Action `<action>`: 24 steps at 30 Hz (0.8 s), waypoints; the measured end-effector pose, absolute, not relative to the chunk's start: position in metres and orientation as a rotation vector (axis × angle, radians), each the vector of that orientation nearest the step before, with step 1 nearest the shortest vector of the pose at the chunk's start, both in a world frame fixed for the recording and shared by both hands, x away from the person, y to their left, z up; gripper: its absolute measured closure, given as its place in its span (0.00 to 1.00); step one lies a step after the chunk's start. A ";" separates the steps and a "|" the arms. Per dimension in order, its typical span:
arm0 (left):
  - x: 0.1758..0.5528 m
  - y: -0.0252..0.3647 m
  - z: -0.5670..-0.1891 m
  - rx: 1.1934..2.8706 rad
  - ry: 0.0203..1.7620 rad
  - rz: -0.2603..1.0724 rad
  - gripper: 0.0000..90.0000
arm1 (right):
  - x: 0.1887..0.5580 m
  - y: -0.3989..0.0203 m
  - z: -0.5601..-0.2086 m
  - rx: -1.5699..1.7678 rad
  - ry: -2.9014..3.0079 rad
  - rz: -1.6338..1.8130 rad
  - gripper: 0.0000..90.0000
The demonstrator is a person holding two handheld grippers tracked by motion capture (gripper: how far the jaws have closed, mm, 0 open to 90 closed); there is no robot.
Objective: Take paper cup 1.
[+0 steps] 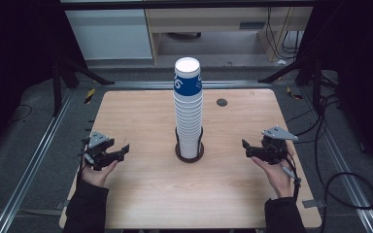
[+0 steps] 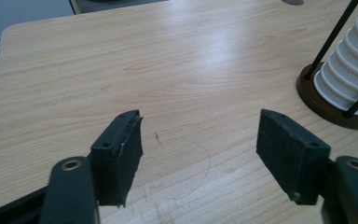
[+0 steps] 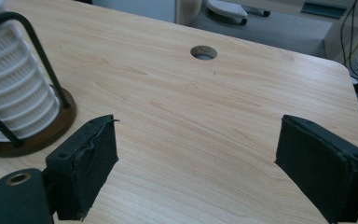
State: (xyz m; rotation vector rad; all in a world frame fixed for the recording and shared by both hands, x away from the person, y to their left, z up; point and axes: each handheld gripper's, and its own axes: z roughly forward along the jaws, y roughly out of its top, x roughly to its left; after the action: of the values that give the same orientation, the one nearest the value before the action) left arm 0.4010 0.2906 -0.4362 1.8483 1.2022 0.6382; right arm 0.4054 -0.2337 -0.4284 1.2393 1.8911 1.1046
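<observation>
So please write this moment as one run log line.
left gripper: open, empty | right gripper: open, empty | cup stack: upright in holder, centre of table, untouched | phase: before reach

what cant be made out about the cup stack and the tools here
- Top of the cup stack: cut off by the upper right edge in the left gripper view, and by the upper left edge in the right gripper view.
- Blue print on the top cup: too small to read in the high view.
- Number of cups: ribs too fine to count.
- Holder base: mostly hidden by the cups.
</observation>
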 end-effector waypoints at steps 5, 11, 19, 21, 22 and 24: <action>0.401 0.294 -0.437 1.827 1.209 0.586 0.26 | 0.403 -0.232 -0.423 1.218 1.878 1.177 0.15; 0.403 0.295 -0.439 1.828 1.216 0.552 0.23 | 0.398 -0.227 -0.403 1.171 1.891 1.269 0.16; 0.404 0.293 -0.441 1.843 1.206 0.544 0.24 | 0.393 -0.213 -0.373 1.073 1.897 1.389 0.16; 0.404 0.292 -0.442 1.856 1.203 0.544 0.24 | 0.391 -0.211 -0.364 1.054 1.882 1.417 0.16; 0.404 0.290 -0.442 1.866 1.201 0.546 0.24 | 0.390 -0.210 -0.360 1.043 1.870 1.428 0.16; 0.404 0.289 -0.443 1.877 1.200 0.546 0.24 | 0.389 -0.209 -0.352 1.030 1.854 1.458 0.15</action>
State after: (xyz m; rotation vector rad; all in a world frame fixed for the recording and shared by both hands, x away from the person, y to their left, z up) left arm 0.4044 0.2889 -0.4432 1.8770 1.2004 0.5459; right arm 0.3892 -0.2085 -0.3519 1.0298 1.8541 1.4577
